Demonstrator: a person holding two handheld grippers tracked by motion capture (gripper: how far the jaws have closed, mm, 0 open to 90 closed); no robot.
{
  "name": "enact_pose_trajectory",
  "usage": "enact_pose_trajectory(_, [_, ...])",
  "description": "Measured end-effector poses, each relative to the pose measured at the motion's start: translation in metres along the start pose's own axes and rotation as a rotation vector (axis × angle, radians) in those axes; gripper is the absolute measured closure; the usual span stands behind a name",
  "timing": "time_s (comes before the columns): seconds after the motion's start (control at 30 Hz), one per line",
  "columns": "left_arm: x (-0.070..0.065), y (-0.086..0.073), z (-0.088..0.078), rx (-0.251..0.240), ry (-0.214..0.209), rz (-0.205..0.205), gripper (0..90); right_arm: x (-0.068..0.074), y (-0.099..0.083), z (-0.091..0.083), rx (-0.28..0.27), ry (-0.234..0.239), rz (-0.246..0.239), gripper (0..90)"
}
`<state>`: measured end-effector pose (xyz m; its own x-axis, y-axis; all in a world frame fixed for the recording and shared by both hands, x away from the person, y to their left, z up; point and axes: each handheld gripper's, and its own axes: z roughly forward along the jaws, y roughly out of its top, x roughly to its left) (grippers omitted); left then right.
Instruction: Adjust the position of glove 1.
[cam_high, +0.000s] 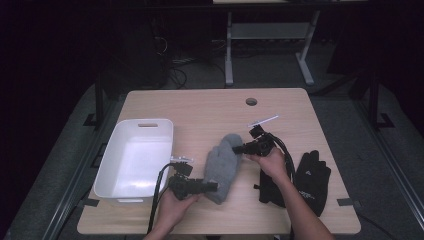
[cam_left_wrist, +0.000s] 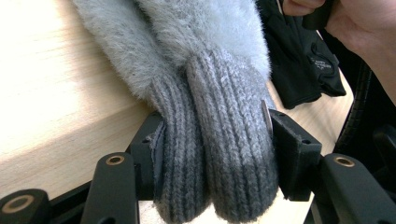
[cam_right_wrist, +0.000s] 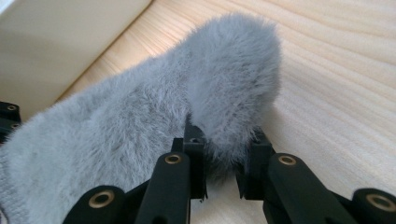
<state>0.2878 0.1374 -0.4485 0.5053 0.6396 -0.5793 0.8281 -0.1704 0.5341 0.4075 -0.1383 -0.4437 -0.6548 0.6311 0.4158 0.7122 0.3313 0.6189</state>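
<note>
high view: grey mittens (cam_high: 222, 162) lie mid-tabletop (cam_high: 210, 107), white bin (cam_high: 136, 157) at 9 o'clock.
left gripper view: left tongs (cam_left_wrist: 212, 154) clamp both knit cuffs (cam_left_wrist: 210, 154); one cuff could slide out.
right gripper view: right tongs (cam_right_wrist: 222, 175) pinch fluffy tip (cam_right_wrist: 233, 84); fur alone may slip.

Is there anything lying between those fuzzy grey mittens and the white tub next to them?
Nothing visible: bare wood separates the grey mittens from the white tub. The black gloves lie on the far side.
</note>
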Motion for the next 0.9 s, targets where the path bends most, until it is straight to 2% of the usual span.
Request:
enact_pose_trajectory(0.3, [-0.006, 0.002, 0.000, -0.009, -0.005, 0.019, 44.1, 0.002, 0.001, -0.012, -0.027, -0.002, 0.019, 76.3])
enact_pose_trajectory(0.33, [-0.008, 0.003, 0.000, -0.009, -0.006, 0.032, 44.0, 0.003, 0.001, -0.016, -0.037, -0.001, 0.023, 76.3])
enact_pose_trajectory(0.5, [-0.012, 0.006, -0.001, -0.013, -0.008, 0.047, 43.9, 0.004, 0.002, -0.023, -0.051, -0.001, 0.029, 76.3])
enact_pose_trajectory(0.6, [-0.016, 0.008, -0.004, -0.011, -0.010, 0.068, 43.7, 0.005, 0.002, -0.030, -0.067, 0.008, 0.039, 76.2])
enact_pose_trajectory(0.9, [-0.025, 0.012, -0.007, -0.019, -0.009, 0.092, 43.5, 0.006, 0.005, -0.046, -0.109, 0.051, 0.079, 76.2])
